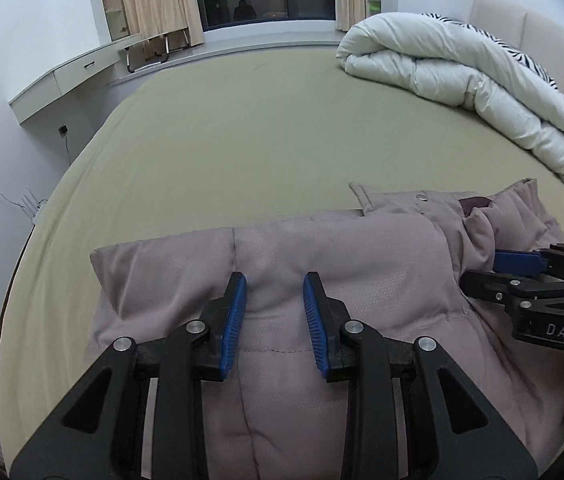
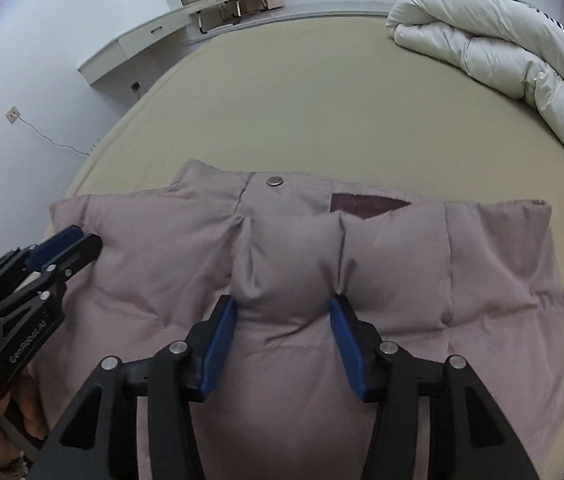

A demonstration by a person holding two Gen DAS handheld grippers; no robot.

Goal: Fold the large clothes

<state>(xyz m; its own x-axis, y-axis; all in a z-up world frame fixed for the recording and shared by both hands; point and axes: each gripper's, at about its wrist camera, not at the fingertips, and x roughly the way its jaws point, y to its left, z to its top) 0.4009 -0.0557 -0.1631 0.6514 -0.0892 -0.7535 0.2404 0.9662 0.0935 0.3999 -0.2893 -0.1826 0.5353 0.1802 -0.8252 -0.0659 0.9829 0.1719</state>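
Observation:
A mauve puffer jacket lies folded on the olive bed sheet, its collar with a metal snap and a maroon lining patch at the far edge. My left gripper rests on the jacket's left part with its blue pads apart, a ridge of fabric between them. It also shows in the right wrist view. My right gripper presses on the jacket's middle, jaws apart around a bulge of padding. It shows in the left wrist view.
A rolled white duvet lies along the headboard side at the right. A wall-mounted desk and a window with curtains stand beyond the bed. Wall sockets and a cable are at the left.

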